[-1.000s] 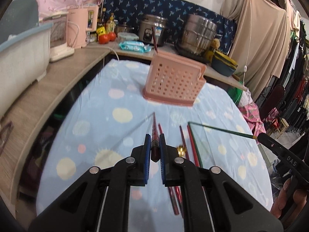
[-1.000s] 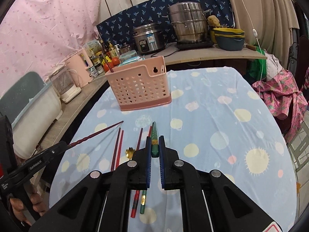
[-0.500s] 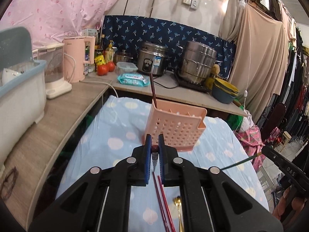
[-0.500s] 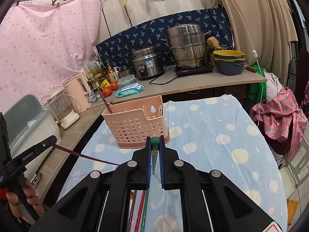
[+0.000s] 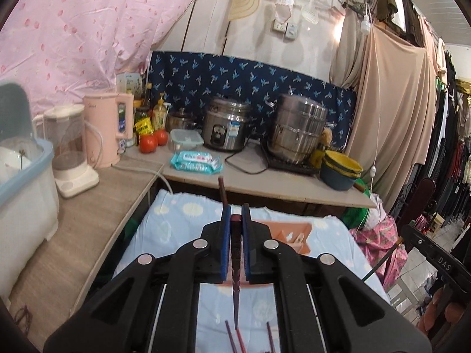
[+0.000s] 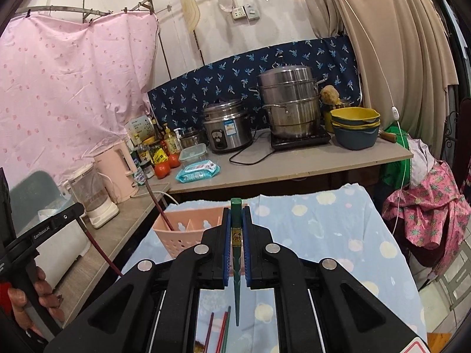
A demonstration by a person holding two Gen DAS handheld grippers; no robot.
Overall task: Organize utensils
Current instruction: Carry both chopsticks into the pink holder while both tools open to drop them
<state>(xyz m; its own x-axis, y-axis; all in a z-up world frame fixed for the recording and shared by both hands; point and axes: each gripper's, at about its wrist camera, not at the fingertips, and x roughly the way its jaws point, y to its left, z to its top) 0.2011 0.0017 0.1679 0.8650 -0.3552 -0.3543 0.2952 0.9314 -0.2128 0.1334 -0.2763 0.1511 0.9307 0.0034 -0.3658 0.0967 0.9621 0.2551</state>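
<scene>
My left gripper (image 5: 235,210) is shut on a dark red chopstick (image 5: 236,279), whose thin tip hangs down toward the table. My right gripper (image 6: 235,210) is shut on a green chopstick (image 6: 237,264), also tip down. The pink perforated basket (image 6: 188,235) stands on the blue spotted tablecloth (image 6: 323,235), just beyond both grippers and partly hidden by their fingers. One dark chopstick (image 6: 156,203) leans upright in the basket's left end. Loose red and green chopsticks (image 6: 219,329) lie on the cloth below. In the right wrist view, the left gripper (image 6: 56,223) shows at the left edge.
Behind the table, a counter (image 6: 294,167) carries a rice cooker (image 6: 226,126), a steel steamer pot (image 6: 290,103), stacked bowls (image 6: 354,126), tomatoes and a wipes pack. A pink kettle (image 5: 107,129), a blender and a white bin (image 5: 23,182) line the left side counter. Clothes hang at the right.
Both grippers have risen off the table with their chopsticks, which now hang tip down. The views have tilted up, so the basket sits low, behind the fingers.
</scene>
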